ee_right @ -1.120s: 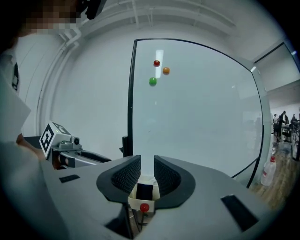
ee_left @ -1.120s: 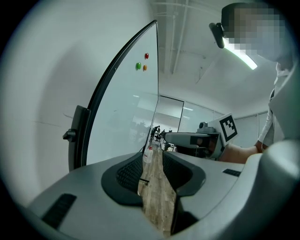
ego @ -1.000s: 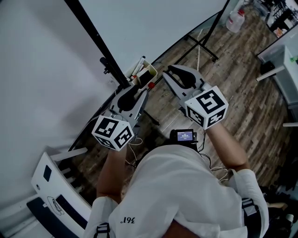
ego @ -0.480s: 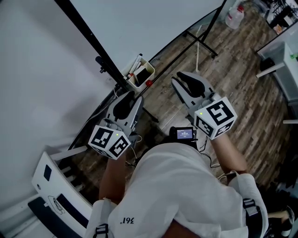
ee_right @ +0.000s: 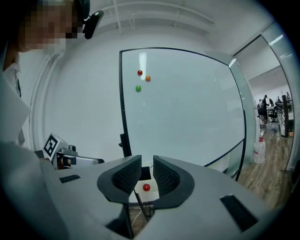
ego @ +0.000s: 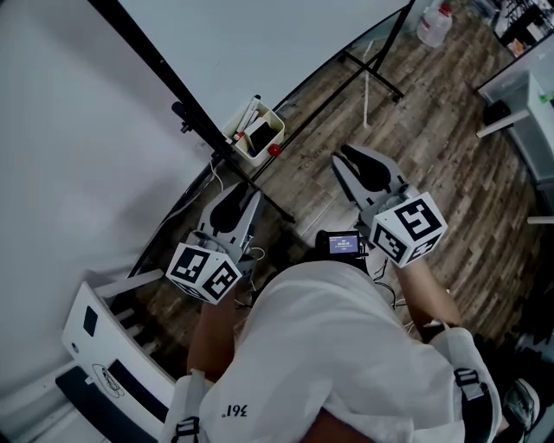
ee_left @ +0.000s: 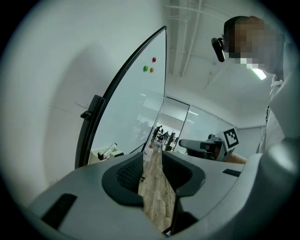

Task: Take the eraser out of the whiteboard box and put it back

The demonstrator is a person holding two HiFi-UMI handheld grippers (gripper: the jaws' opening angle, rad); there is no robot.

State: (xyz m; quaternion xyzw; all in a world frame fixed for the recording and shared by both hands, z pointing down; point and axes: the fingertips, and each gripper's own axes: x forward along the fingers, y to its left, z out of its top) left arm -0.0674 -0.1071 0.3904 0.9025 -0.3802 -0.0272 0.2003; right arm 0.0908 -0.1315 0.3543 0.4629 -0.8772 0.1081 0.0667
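A small cream whiteboard box (ego: 278,120) hangs at the whiteboard's lower edge by the black stand post. A dark eraser (ego: 260,137) lies inside it beside markers (ego: 246,116), and a red knob (ego: 274,150) sits on its front. My left gripper (ego: 234,195) is open and empty, below and left of the box. My right gripper (ego: 347,158) is to the box's right, its jaws narrowly apart with nothing between them. In the right gripper view the box (ee_right: 151,192) and red knob (ee_right: 146,187) show through the jaw gap (ee_right: 146,171). The left gripper view (ee_left: 153,169) shows the box (ee_left: 99,153) off to the left.
The whiteboard (ee_right: 183,108) carries three coloured magnets (ee_right: 139,73). Its black stand legs (ego: 374,76) spread over the wooden floor. A plastic jug (ego: 430,26) stands at the far end. A white chair (ego: 104,346) is at lower left, and a desk (ego: 530,104) at right.
Both grippers have drawn back from the box toward the person. The left gripper's tips were right by the box and now sit well short of it. The right gripper shifted rightward.
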